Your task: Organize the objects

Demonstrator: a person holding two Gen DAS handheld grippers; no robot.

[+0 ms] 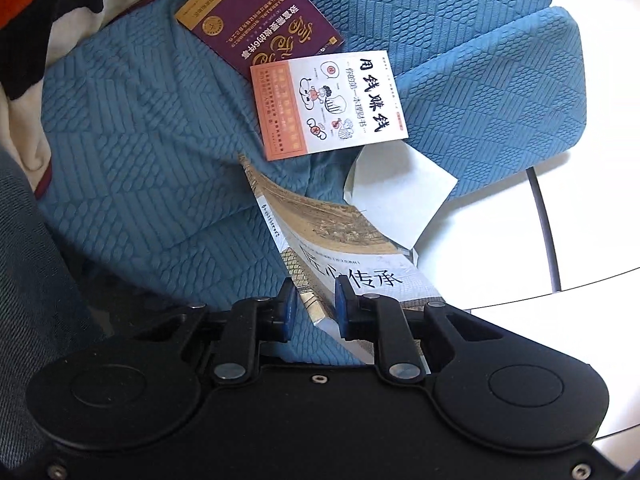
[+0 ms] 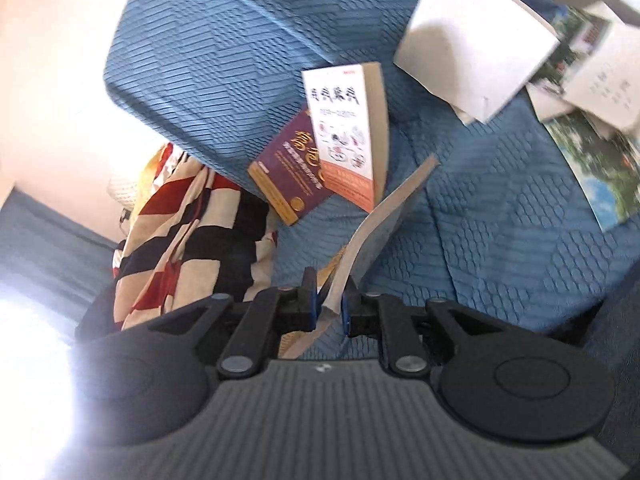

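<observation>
Lift step: left gripper [image 1: 316,304] and right gripper [image 2: 330,300] both clamp narrow on the large book [image 1: 352,248], held just above the blue sofa [image 1: 140,140]. Next: carry it level onto the white book [image 1: 328,106] and purple book [image 1: 256,20].

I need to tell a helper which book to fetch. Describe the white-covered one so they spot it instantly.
On the blue quilted sofa, two small books overlap. The white book lies partly over the purple book; only it has cartoon drawings and an orange band.
</observation>
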